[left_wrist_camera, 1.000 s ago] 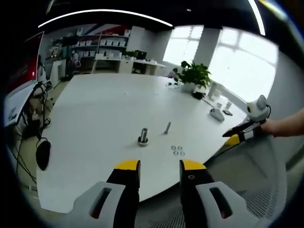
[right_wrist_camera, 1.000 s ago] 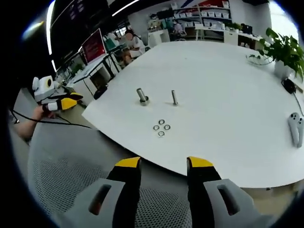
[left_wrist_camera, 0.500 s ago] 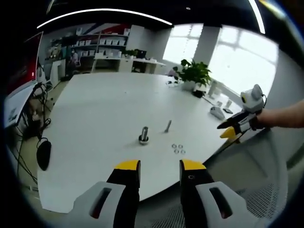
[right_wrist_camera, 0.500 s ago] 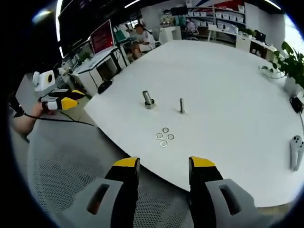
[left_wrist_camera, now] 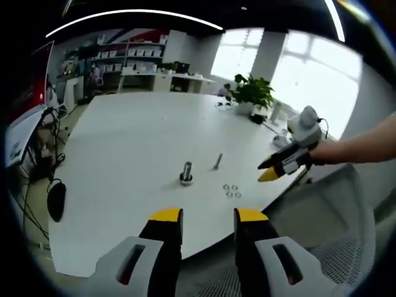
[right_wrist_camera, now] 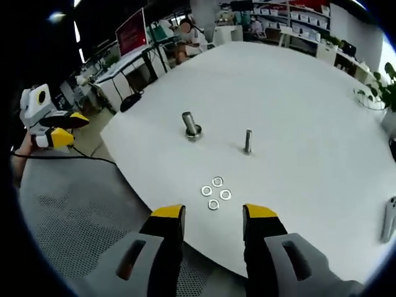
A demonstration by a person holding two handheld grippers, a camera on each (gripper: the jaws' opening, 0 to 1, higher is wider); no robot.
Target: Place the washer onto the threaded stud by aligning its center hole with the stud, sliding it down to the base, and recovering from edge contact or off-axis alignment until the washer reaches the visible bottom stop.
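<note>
The left claw (left_wrist_camera: pixel 207 218) hangs off the near edge of the white counter (left_wrist_camera: pixel 142 142), jaws parted with nothing between them. Ahead of it, a little inward from that edge, stands a short thick stud (left_wrist_camera: pixel 186 172) on a wide base, upright, its long axis vertical to the counter top. Just right of it stands a thinner stud (left_wrist_camera: pixel 218 162), also upright though it reads as leaning in this fisheye view. Nearer the edge and right again lie four washers (left_wrist_camera: pixel 232 191), flat, in a tight cluster, holes facing up. Further right, the right claw (left_wrist_camera: pixel 272 171) comes in over the counter's edge, held by a hand (left_wrist_camera: pixel 322 150); its tips point toward the washers.

In the right gripper view the left claw (right_wrist_camera: pixel 62 129) sits well off the counter (right_wrist_camera: pixel 309 93) at the left. The thick stud (right_wrist_camera: pixel 189 124) and thin stud (right_wrist_camera: pixel 248 141) stand side by side further in. The washers (right_wrist_camera: pixel 215 192) lie straight ahead of the right claw (right_wrist_camera: pixel 213 216), just beyond its tips and close to the near edge. Its jaws are spread and bare.

The right claw looks the nearer one, so I judge the pick falls to it: a short reach forward and down. Flat washers give little edge to pinch, and their closeness risks nudging neighbours.
</note>
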